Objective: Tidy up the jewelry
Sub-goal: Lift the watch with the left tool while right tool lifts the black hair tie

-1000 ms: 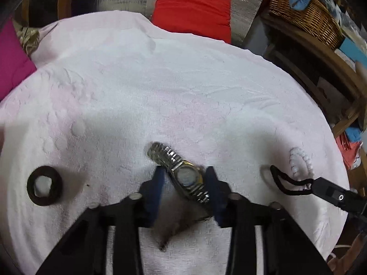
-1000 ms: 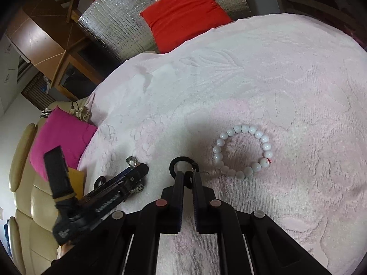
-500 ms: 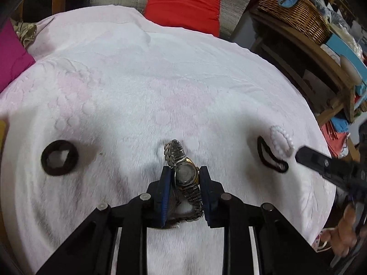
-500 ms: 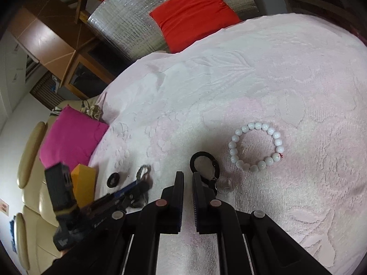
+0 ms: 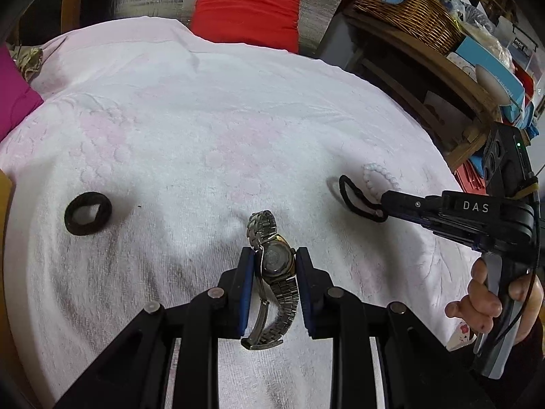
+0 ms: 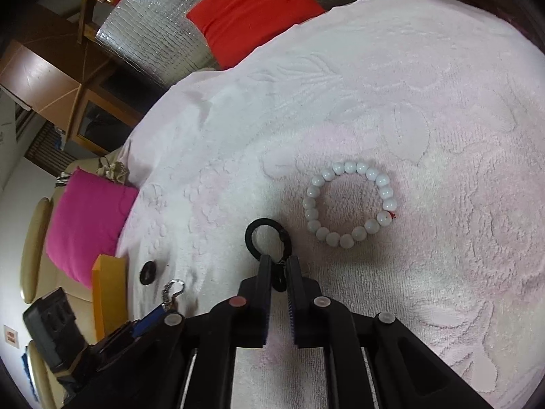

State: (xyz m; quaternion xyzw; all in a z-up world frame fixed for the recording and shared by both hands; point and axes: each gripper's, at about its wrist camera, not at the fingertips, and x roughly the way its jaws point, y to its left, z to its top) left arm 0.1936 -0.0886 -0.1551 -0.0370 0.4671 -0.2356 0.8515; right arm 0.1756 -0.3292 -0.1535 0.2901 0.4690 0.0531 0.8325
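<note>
On the pink towel-covered table [image 5: 238, 129], the left gripper [image 5: 275, 266] clamps the watch [image 5: 274, 260] while the right gripper [image 6: 279, 272], jaws opening, releases the black loop [image 6: 253, 238] beside the bead bracelet [image 6: 347, 201]; the black ring [image 5: 88, 213] looks unsorted.

A pale pink embossed towel [image 5: 211, 129] covers the desk. Behind it a red cushion [image 5: 247, 3] leans on silver quilted padding [image 6: 153, 34]. A magenta cushion [image 6: 88, 228] lies left; a wicker basket [image 5: 408, 10] sits on a wooden shelf [image 5: 436, 64].
</note>
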